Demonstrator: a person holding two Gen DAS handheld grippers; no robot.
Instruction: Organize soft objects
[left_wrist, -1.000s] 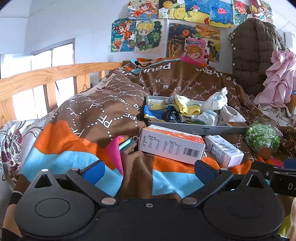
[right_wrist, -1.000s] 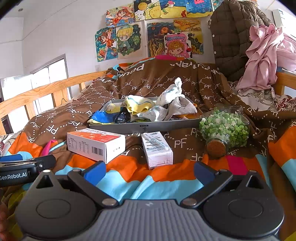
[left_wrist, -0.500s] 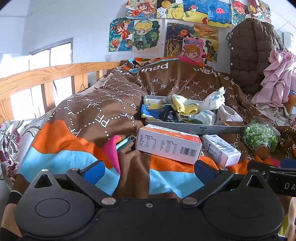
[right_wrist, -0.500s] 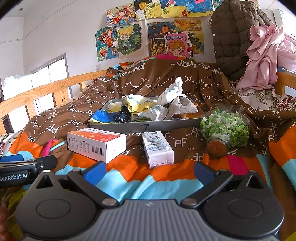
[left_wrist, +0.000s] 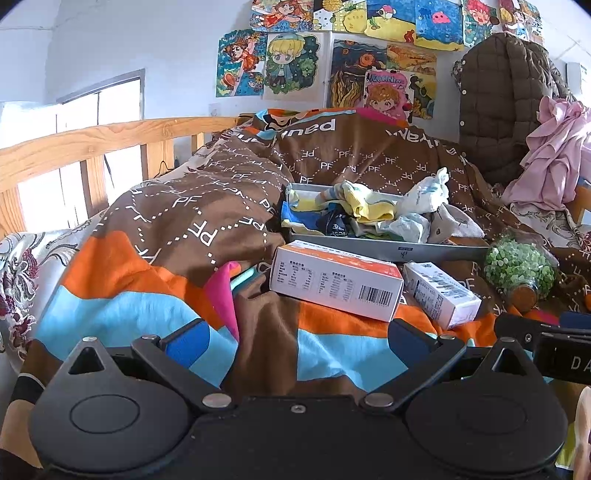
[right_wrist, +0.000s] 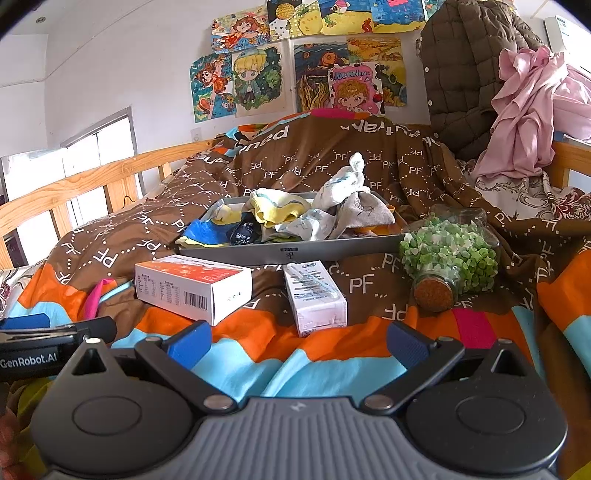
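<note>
On the quilt (right_wrist: 332, 354), two boxes (right_wrist: 192, 288), one tray (right_wrist: 295, 251); both tongs (left_wrist: 295, 338) (right_wrist: 297, 341) spread, empty.

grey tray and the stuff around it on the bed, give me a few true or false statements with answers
1. The grey tray holds crumpled soft items. True.
2. The corked jar stands upright. False: it lies on its side, cork toward the camera.
3. Two boxes lie in front of the tray. True: the orange-topped box and the small white box.
4. The right gripper grips a sock. False: it is open and empty.
</note>
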